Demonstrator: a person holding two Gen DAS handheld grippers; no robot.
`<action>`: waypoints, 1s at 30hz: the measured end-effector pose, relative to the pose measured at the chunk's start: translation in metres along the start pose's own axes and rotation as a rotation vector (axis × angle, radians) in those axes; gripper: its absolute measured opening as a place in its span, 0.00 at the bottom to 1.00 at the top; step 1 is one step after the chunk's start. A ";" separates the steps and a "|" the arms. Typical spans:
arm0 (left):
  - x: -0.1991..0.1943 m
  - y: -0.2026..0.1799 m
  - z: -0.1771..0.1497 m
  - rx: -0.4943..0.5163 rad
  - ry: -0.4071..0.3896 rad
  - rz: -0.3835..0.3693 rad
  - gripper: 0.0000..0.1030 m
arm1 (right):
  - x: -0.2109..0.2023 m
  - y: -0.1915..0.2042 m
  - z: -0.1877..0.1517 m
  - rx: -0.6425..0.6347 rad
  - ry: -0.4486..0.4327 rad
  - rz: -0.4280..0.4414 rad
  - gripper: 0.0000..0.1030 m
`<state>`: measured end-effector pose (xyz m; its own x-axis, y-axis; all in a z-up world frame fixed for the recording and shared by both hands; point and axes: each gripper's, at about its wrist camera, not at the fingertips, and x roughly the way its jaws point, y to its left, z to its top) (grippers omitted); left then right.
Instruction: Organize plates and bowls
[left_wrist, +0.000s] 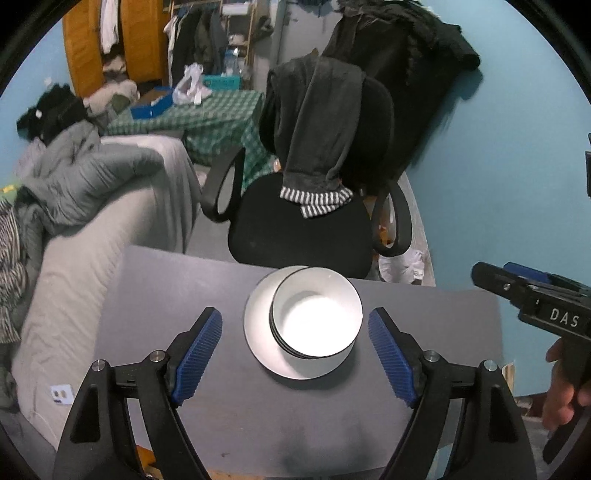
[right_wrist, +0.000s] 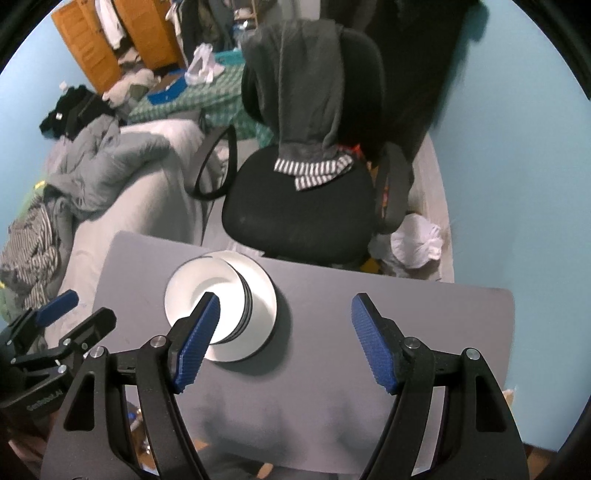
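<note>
A stack of white bowls with dark rims (left_wrist: 317, 314) sits on a white plate (left_wrist: 258, 332) near the far edge of the grey table (left_wrist: 166, 295). My left gripper (left_wrist: 295, 354) is open and empty, above the table, with the stack between and beyond its blue fingers. My right gripper (right_wrist: 284, 339) is open and empty, to the right of the stack; its left finger (right_wrist: 195, 339) overlaps the bowls (right_wrist: 207, 291) and plate (right_wrist: 262, 295) in view. It also shows at the right edge of the left wrist view (left_wrist: 532, 295).
A black office chair (left_wrist: 306, 221) draped with dark clothes stands just beyond the table's far edge. A grey sofa (left_wrist: 92, 251) with piled clothing runs along the left. A blue wall (left_wrist: 517, 166) is on the right. White cloth (right_wrist: 417, 240) lies on the floor.
</note>
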<state>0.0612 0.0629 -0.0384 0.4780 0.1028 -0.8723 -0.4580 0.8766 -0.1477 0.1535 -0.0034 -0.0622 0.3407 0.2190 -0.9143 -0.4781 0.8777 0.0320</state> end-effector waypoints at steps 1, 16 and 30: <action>-0.006 -0.001 0.000 0.008 -0.010 0.013 0.80 | -0.005 0.000 -0.002 0.001 -0.010 -0.001 0.71; -0.057 -0.006 -0.003 -0.013 -0.034 -0.055 0.81 | -0.062 -0.002 -0.019 -0.007 -0.112 -0.039 0.71; -0.069 -0.010 -0.009 0.018 -0.062 -0.041 0.81 | -0.071 -0.002 -0.024 0.007 -0.125 -0.030 0.71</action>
<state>0.0262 0.0430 0.0186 0.5421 0.0955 -0.8349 -0.4242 0.8888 -0.1737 0.1107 -0.0312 -0.0075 0.4529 0.2438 -0.8576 -0.4605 0.8876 0.0091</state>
